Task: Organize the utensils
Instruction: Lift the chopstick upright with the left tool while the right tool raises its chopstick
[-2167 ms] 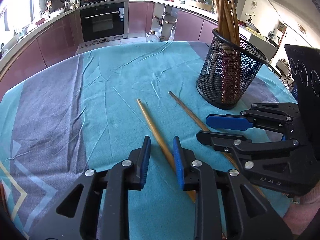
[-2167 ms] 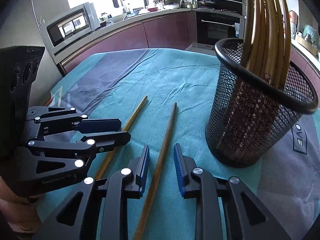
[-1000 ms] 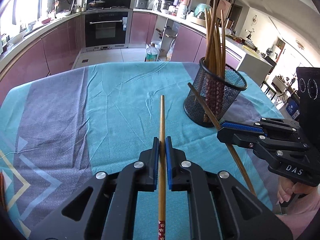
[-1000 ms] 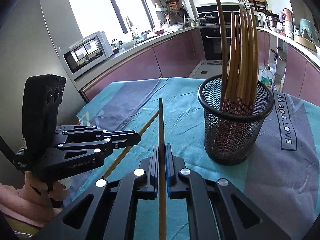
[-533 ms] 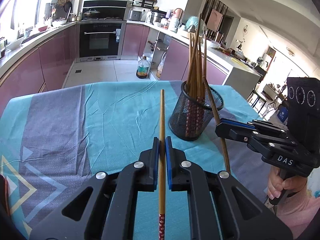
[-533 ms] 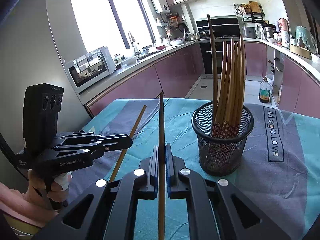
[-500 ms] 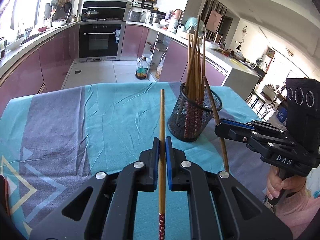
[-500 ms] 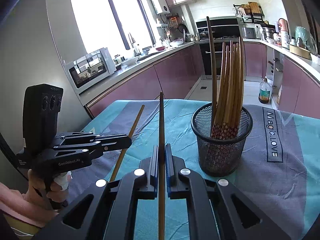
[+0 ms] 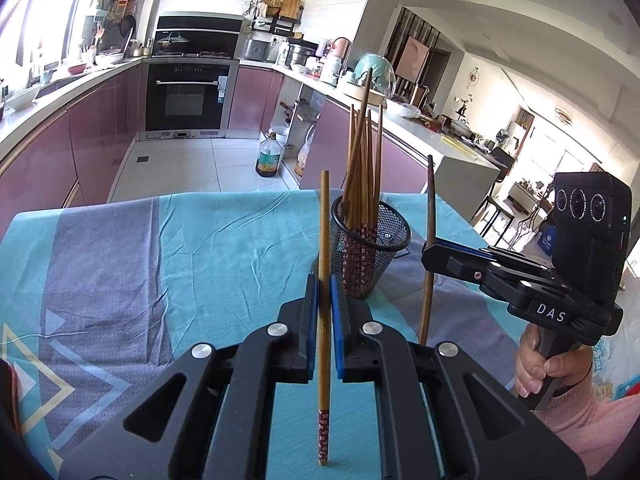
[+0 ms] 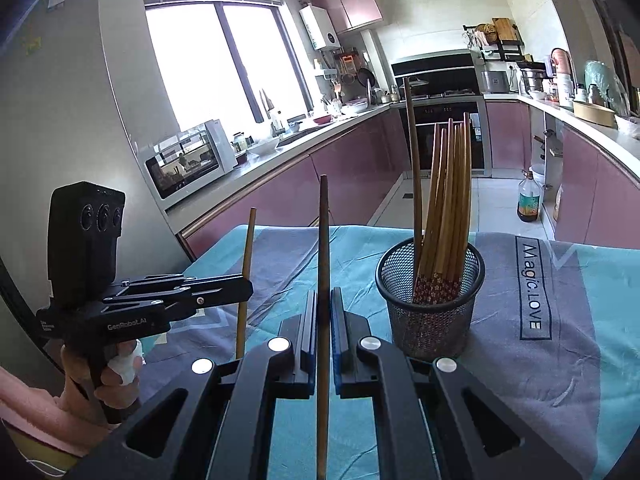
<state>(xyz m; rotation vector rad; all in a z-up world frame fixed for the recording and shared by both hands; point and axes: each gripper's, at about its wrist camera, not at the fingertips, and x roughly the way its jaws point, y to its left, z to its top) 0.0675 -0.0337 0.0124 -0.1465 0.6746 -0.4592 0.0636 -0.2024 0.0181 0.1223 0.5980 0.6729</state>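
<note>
On the teal and grey tablecloth [image 9: 200, 240] stands a black mesh holder [image 9: 370, 258], upright, with a bundle of wooden chopsticks [image 9: 362, 176] standing in it, their patterned red ends down (one leans across the rest). The left gripper [image 9: 325, 294] has its jaws pinched on a light chopstick [image 9: 324, 240], raised clear of the cloth. The right gripper [image 10: 324, 308] is clamped on a darker chopstick [image 10: 323, 240], just beside the holder

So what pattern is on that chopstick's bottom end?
Red with small pale flowers on the chopstick, clearest in the left wrist view.
</note>
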